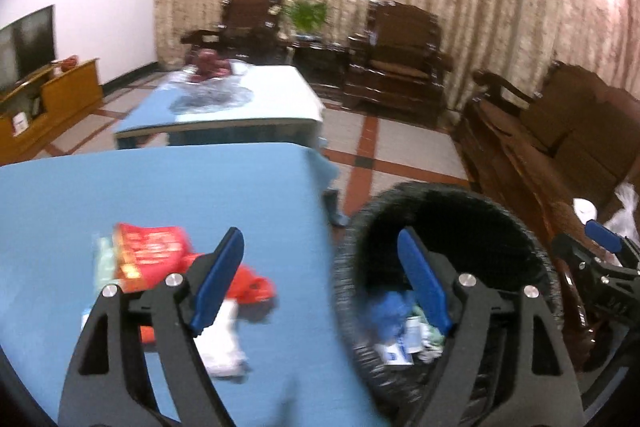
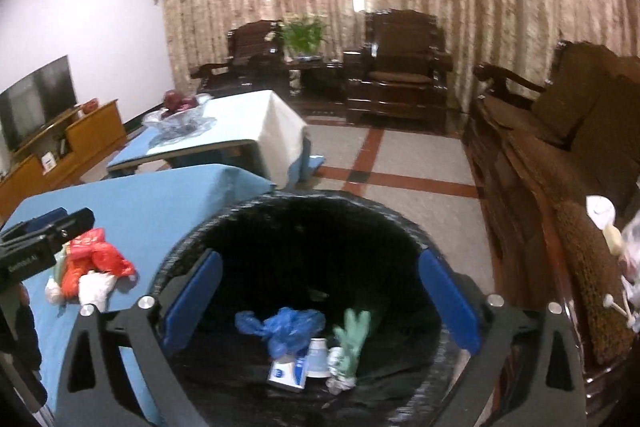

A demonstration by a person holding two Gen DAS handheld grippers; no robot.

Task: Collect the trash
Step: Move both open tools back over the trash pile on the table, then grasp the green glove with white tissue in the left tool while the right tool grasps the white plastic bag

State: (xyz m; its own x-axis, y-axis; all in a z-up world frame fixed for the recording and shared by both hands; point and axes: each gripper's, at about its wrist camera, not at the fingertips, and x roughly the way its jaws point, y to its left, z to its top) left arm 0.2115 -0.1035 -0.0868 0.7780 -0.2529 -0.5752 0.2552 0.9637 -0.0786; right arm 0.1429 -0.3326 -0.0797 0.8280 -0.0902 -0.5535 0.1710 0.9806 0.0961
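Left gripper is angled down over the edge of the blue-covered worktop, blue-padded fingers spread wide, holding nothing; right gripper hangs above the round black bag-lined trash bin, fingers wide apart, empty; bin stands on the floor just beside the worktop; inside lie a crumpled blue plastic bag, a pale green rubber glove and a white-blue carton; on the worktop a glossy red printed packet, a crumpled red plastic bag and white wrapper, partly hidden by the left fingers, blurred.
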